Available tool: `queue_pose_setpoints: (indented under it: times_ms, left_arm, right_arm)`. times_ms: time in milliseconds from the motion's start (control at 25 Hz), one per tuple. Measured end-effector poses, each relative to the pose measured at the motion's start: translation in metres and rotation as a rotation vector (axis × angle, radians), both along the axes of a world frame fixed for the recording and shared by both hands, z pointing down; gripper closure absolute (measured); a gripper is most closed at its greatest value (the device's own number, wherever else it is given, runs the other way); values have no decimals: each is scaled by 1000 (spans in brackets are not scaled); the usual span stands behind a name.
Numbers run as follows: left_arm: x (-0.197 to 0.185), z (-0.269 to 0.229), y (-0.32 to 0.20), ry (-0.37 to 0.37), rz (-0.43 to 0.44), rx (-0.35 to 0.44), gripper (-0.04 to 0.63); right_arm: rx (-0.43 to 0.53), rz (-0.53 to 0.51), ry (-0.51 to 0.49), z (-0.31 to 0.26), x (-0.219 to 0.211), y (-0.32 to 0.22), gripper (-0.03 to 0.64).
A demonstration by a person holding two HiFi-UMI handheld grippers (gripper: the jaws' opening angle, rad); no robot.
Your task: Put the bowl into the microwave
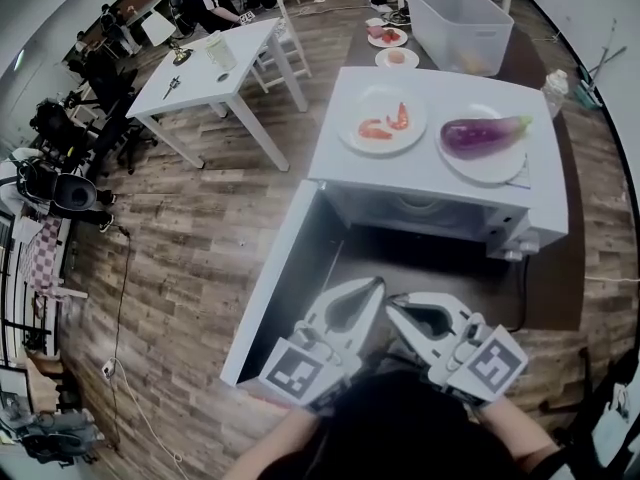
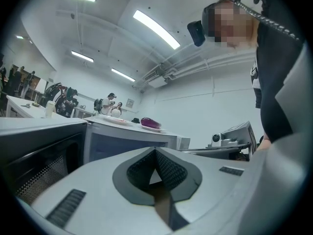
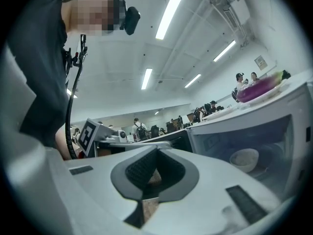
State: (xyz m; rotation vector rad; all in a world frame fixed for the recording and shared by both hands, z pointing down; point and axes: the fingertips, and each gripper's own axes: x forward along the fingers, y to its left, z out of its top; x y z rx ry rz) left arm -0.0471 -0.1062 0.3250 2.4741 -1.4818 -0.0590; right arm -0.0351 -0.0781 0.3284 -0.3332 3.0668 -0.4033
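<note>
Dark table (image 1: 548,298): it carries the microwave, and both grippers are low in front of it.
White table (image 1: 215,68): it stands well apart, to the left and behind, with a cup and some small things on it.
Microwave (image 1: 440,98): a white box on the dark table, with its cavity facing the grippers.
Door (image 1: 270,298): it is swung out to the left, just beside the left gripper. Nothing stands between the grippers and the cavity.
Plastic bin (image 1: 460,23): clear, behind the microwave. I cannot tell what is in it.
Right plate (image 1: 490,168): white, on top of the microwave, with one purple eggplant (image 1: 485,134) lying on it.
Left plate (image 1: 382,118): white, beside the other on the top, with two red pieces that look like shrimp.
Small plates (image 1: 397,58): two of them behind the microwave, near the bin, with a little food.
Bowl (image 3: 244,159): pale and round, upright on the floor inside the cavity. What is in it is hidden by its wall.
Left gripper (image 1: 379,283): the fingers are closed tip to tip, with nothing between them.
Right gripper (image 1: 392,306): the fingers are closed together and empty, close beside the left one.
</note>
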Motion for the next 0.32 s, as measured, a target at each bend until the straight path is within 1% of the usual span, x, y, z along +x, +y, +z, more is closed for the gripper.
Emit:
queue_pose_setpoints:
  times_ms: [320]
  left_arm:
    - [-1,-2,1,11,14,4,595]
  right_arm:
    - [-2,17,17,-2,-1,6,617]
